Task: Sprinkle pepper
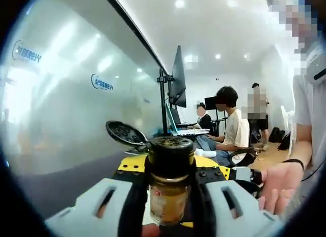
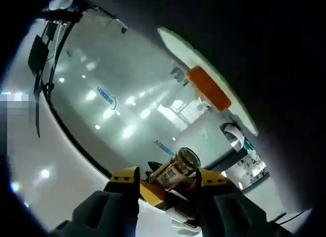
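Left tongs (image 1: 168, 201) clamp the small black-capped glass pepper jar (image 1: 168, 188); it's slick and breakable, so grip mid-body. Right tongs (image 2: 168, 196): can't tell.

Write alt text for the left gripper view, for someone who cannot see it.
A small glass pepper jar with a dark cap, its flip lid open, stands upright, clamped in the left claw. Behind it are a frosted glass wall, a monitor and people seated at a desk; a hand shows at the right.
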